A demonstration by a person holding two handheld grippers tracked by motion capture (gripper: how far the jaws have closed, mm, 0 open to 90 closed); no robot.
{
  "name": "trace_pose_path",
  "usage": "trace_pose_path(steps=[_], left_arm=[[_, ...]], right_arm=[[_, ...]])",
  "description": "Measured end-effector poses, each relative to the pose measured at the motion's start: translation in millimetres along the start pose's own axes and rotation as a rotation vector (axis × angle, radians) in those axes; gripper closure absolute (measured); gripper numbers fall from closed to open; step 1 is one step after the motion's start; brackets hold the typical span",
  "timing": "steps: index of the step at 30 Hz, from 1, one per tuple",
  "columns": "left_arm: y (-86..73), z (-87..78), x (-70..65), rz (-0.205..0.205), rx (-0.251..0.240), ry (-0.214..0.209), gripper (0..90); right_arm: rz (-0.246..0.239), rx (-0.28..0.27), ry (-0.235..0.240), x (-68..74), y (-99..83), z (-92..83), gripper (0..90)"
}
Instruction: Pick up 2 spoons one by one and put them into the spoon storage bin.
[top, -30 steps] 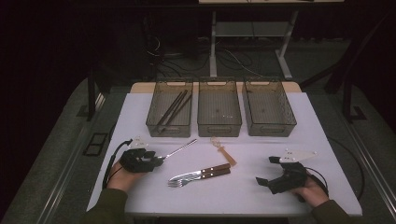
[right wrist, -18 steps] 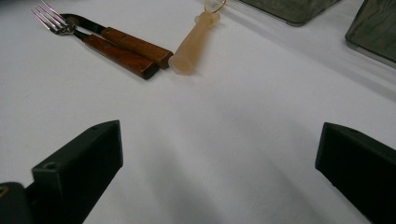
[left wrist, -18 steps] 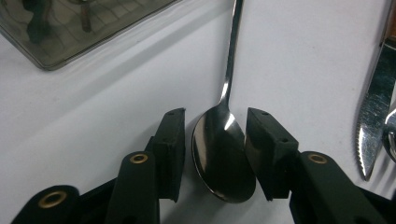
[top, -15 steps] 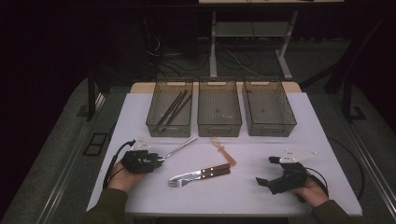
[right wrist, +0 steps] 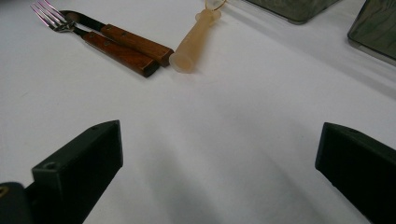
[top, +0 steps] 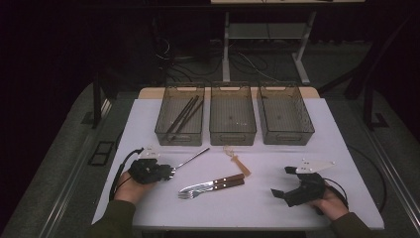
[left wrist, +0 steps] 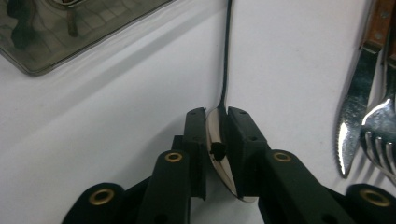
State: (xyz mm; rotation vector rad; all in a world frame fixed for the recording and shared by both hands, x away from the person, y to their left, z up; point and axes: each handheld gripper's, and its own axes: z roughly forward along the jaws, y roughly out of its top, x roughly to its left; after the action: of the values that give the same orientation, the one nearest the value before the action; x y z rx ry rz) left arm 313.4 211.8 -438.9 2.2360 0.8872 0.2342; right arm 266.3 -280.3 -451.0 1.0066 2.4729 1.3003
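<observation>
Your left tongs [left wrist: 216, 149] have just been closing, and they now pinch the bowl of the slim, long-handled silver metal spoon [left wrist: 227, 65], one black jaw on each side of it, the bowl set on edge between the pads. In the high view the spoon [top: 190, 157] lies on the white worktop [top: 277, 218] at the near left. Its long axis runs from your left tongs [top: 171, 171] up and to the right, and the handle tip points toward the gap between the left smoked-plastic bin [top: 163, 130], which holds dark sticks, and the middle bin [top: 233, 135]. So the handle leads away from your grip, and any lift will swing that long free end; it is your left hand that has the spoon, the right being well apart from it.

Your right tongs [top: 283, 184] rest at the near right of the worktop with the jaws spread wide and nothing between them. Ahead of them in the right gripper view lie the wooden-handled fork [right wrist: 88, 35] and wooden-handled knife [right wrist: 126, 39], side by side, and the pale amber plastic handle [right wrist: 194, 39] just beside their handle ends.

The grip sits far out at the bowl, so I judge the spoon may tip handle-down as it rises.
</observation>
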Motion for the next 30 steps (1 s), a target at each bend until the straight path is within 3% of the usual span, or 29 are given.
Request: trace_pose_path(steps=[3, 5, 11, 22, 30], left_arm=[[1.1, -0.4, -1.7, -0.012, -0.01, -0.014, 83.4], [2.1, -0.1, -2.1, 0.001, -0.008, -0.032, 85.4], [2.7, 0.4, -2.4, -0.009, 0.006, -0.04, 85.9], [3.4, -0.5, -3.5, -0.017, 0.005, -0.025, 86.2], [4.8, -4.8, -5.5, -0.033, -0.04, -0.008, 86.2]], right_arm=[[-0.004, -0.003, -0.001, -0.3, 0.0, 0.1, 0.7], [-0.009, -0.005, -0.001, -0.5, 0.0, 0.2, 0.7], [-0.005, -0.003, -0.001, -0.2, 0.0, 0.1, 0.7], [-0.004, -0.002, 0.0, 0.0, 0.0, 0.1, 0.7], [-0.004, 0.001, -0.001, 0.1, 0.0, 0.3, 0.7]])
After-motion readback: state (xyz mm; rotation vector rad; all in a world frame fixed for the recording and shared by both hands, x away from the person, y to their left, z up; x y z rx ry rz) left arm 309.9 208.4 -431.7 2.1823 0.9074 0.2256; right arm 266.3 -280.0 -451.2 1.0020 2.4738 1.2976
